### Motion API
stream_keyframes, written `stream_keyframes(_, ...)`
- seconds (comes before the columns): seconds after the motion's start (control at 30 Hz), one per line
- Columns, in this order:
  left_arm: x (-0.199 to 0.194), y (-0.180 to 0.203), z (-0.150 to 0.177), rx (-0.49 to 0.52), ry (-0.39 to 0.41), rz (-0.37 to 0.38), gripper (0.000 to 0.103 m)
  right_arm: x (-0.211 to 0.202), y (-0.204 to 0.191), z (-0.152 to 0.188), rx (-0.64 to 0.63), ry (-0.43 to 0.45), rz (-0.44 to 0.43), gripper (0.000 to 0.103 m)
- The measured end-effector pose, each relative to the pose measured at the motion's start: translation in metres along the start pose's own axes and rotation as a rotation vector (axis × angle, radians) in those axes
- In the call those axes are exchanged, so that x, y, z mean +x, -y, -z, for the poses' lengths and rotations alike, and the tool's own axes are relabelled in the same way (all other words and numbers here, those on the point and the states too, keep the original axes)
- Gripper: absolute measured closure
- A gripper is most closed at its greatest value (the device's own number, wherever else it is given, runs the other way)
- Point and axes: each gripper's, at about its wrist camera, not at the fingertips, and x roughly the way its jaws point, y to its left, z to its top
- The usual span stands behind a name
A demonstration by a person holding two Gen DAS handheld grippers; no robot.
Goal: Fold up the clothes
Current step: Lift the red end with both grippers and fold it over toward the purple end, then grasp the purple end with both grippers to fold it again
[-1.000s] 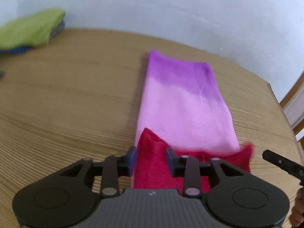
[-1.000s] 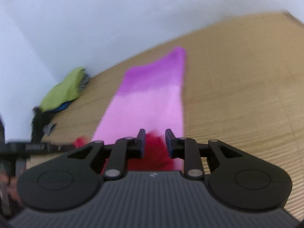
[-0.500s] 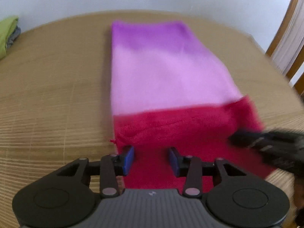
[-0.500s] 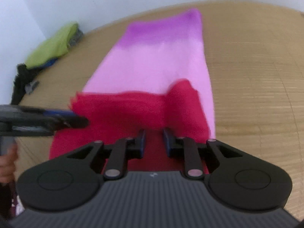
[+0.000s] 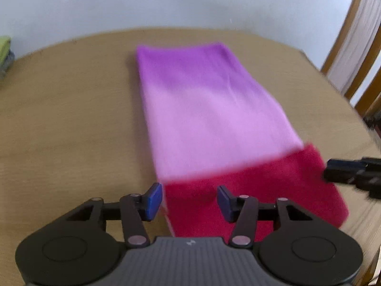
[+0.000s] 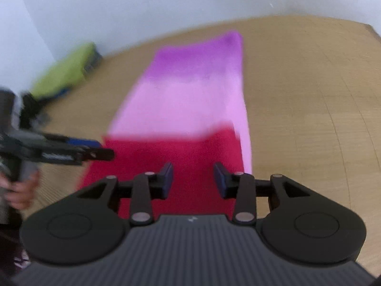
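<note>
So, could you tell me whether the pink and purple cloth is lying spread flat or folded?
Folded in part: the cloth lies flat on the table, with its red end turned over the pink.

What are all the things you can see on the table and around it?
towel: one, purple fading to pink with a red end, flat in the middle of the table.
folded clothes: one pile, green on top, far left by the wall.
table: one, light wood.
wall: white, behind the table.
chair: one, wooden, right edge.
left hand-held gripper: black, blue pads, jaws opening over the red end.
right hand-held gripper: black, jaws opening over the red end.
hand: one, holding the left hand-held gripper.
</note>
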Motion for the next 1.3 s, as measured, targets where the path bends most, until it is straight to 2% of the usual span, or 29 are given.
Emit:
stream_keyframes(0.07, 0.004, -0.016, -0.034, -0.015, 0.017, -0.008, 0.049, -0.009, 0.013, -0.031, 0.01, 0.045, -0.047, 0.061)
stream_keyframes(0.17, 0.029, -0.035, -0.085, -0.052, 0.022, -0.021, 0.047, 0.011, 0.035, -0.086, 0.016, 0.07, -0.048, 0.05)
stream_keyframes(0.27, 0.066, -0.055, -0.134, -0.094, 0.014, -0.023, 0.046, 0.056, 0.06, -0.139, 0.017, 0.026, -0.05, 0.046)
stream_keyframes(0.33, 0.094, -0.067, -0.152, -0.121, -0.014, -0.036, 0.045, 0.092, 0.076, -0.167, 0.048, -0.019, -0.054, 0.046)
stream_keyframes(0.4, 0.124, -0.078, -0.167, -0.126, -0.046, -0.072, 0.044, 0.125, 0.095, -0.187, 0.089, -0.024, -0.063, 0.046)
stream_keyframes(0.47, 0.15, -0.087, -0.18, -0.115, -0.069, -0.108, 0.044, 0.156, 0.108, -0.198, 0.13, -0.025, -0.071, 0.046)
stream_keyframes(0.57, 0.178, -0.104, -0.193, -0.144, -0.086, -0.11, 0.042, 0.194, 0.123, -0.208, 0.156, -0.054, -0.096, 0.046)
stream_keyframes(0.7, 0.193, -0.116, -0.206, -0.162, -0.026, -0.024, 0.035, 0.231, 0.137, -0.216, 0.157, -0.09, -0.15, 0.046)
stream_keyframes(0.77, 0.195, -0.12, -0.205, -0.16, -0.002, 0.032, 0.032, 0.241, 0.141, -0.217, 0.18, -0.09, -0.21, 0.046)
stream_keyframes(0.87, 0.198, -0.12, -0.204, -0.146, 0.021, 0.078, 0.032, 0.25, 0.146, -0.217, 0.217, -0.091, -0.298, 0.048)
stream_keyframes(0.9, 0.199, -0.119, -0.203, -0.137, 0.029, 0.077, 0.034, 0.252, 0.146, -0.217, 0.206, -0.083, -0.301, 0.048)
stream_keyframes(0.93, 0.2, -0.117, -0.203, -0.127, 0.037, 0.07, 0.047, 0.253, 0.143, -0.217, 0.176, -0.07, -0.291, 0.049)
stream_keyframes(0.97, 0.201, -0.115, -0.202, -0.123, 0.042, 0.07, 0.068, 0.253, 0.138, -0.217, 0.141, -0.062, -0.276, 0.054)
stream_keyframes(1.0, 0.203, -0.112, -0.202, -0.126, 0.043, 0.075, 0.081, 0.254, 0.133, -0.217, 0.103, -0.061, -0.252, 0.059)
stream_keyframes(1.03, 0.204, -0.111, -0.204, -0.14, 0.042, 0.096, 0.094, 0.255, 0.128, -0.217, 0.069, -0.061, -0.23, 0.081)
stream_keyframes(1.07, 0.202, -0.111, -0.205, -0.152, 0.052, 0.116, 0.094, 0.254, 0.125, -0.218, 0.057, -0.066, -0.223, 0.091)
stream_keyframes(1.2, 0.174, -0.11, -0.203, -0.119, 0.127, 0.148, 0.095, 0.232, 0.12, -0.219, 0.033, 0.003, -0.252, 0.091)
stream_keyframes(1.3, 0.14, -0.108, -0.197, -0.067, 0.179, 0.175, 0.095, 0.198, 0.111, -0.221, -0.033, 0.05, -0.299, 0.091)
